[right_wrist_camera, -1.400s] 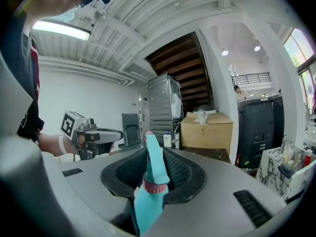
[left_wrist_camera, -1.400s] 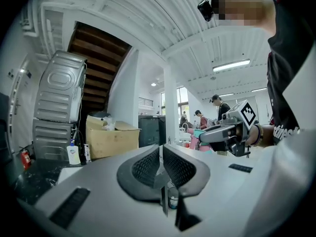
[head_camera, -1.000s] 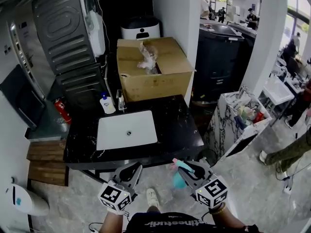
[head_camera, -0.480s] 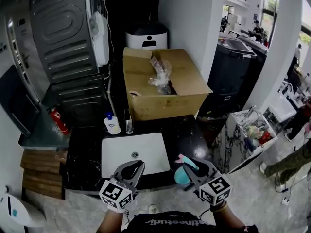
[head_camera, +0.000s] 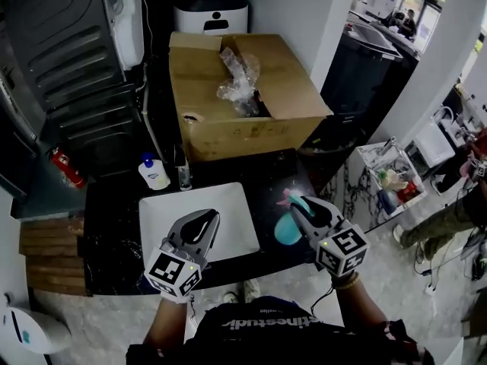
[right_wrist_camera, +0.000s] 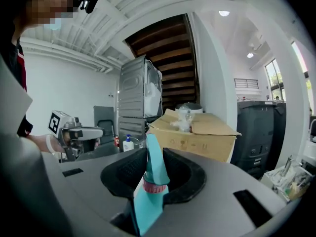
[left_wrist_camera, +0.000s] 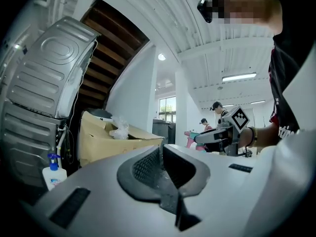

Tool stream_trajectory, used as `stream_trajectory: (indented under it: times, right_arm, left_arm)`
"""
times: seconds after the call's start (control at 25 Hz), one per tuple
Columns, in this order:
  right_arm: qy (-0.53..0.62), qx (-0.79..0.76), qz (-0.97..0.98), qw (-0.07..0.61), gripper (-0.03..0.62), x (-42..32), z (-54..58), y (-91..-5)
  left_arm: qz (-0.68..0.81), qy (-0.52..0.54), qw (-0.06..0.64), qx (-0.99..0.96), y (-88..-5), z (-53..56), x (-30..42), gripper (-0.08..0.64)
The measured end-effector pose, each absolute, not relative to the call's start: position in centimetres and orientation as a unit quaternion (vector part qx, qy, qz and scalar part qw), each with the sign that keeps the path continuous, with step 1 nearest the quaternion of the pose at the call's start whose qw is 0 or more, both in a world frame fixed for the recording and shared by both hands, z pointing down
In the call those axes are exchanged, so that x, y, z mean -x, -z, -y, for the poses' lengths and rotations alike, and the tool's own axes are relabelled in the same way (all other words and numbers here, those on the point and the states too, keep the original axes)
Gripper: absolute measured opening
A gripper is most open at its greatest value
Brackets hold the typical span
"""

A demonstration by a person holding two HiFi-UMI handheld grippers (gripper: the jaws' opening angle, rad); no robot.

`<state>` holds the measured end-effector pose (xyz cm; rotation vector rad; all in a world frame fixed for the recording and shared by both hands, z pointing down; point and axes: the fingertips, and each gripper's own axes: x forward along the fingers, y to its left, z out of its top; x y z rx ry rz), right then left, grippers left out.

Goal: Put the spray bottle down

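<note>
Right gripper point(head_camera: 299, 206) pinches the teal spray bottle point(head_camera: 285, 230), its pads pressed on the bottle's upper part just above the pink collar, with the nozzle pointing forward past the fingertips. From the head view the bottle hangs over the front right part of the black tabletop point(head_camera: 114, 220), just right of the white sink point(head_camera: 161, 213). Left gripper point(head_camera: 204, 220) is over the sink's front edge, its jaws pressed together with nothing between them. Behind the sink are a white pump bottle point(head_camera: 154, 174) and an open cardboard box point(head_camera: 228, 131) with crumpled clear plastic inside
</note>
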<state>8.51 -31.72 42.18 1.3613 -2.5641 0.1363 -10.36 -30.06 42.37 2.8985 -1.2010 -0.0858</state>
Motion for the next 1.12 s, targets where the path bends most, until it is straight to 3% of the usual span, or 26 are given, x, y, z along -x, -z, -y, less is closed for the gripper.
stream_trajectory:
  times: [0.6, 1.12]
  right_arm:
    - [-0.053, -0.490, 0.859, 0.137, 0.129, -11.9, 55.9, -51.6]
    - [-0.029, -0.463, 0.877, 0.121, 0.129, -8.8, 62.3, -56.3]
  left_arm:
    - [0.423, -0.006, 0.033, -0.906, -46.1, 37.1, 7.1, 0.029]
    - [0.473, -0.027, 0.066, -0.878, -49.1, 40.7, 8.9, 0.028]
